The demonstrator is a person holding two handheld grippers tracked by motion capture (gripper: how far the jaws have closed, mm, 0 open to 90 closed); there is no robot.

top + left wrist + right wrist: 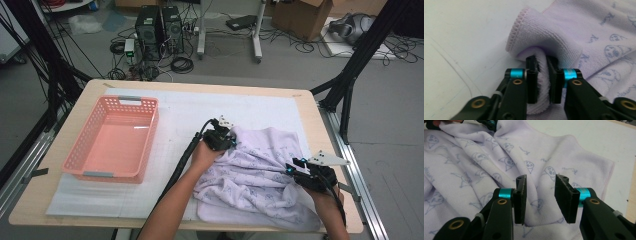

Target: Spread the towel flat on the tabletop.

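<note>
- the left gripper (pixel 541 75) is clamped on a folded edge of the lilac towel (pixel 260 175); in the left gripper view a thick roll of cloth is squeezed between its two black pads, and the stitched hem curls over just above them.
- the right gripper (pixel 540 197) has its jaws apart, hovering over the towel with a raised crease of fabric between the pads, which do not press on it.
- in the high view the left gripper (pixel 220 137) sits at the towel's far left corner, and the right gripper (pixel 305 172) is at the towel's right edge, near the table's right side.
- the towel is printed with small grey-blue cat figures and lies crumpled on the near right part of the white mat (pixel 200 107), its near edge reaching close to the front rim of the wooden table (pixel 45 197).
- a pink plastic basket (pixel 145 142) stands on the left part of the mat, well apart from the towel.
- beyond the table, computer towers (pixel 160 30), tangled cables and a cardboard box (pixel 305 17) are on the grey floor.
</note>
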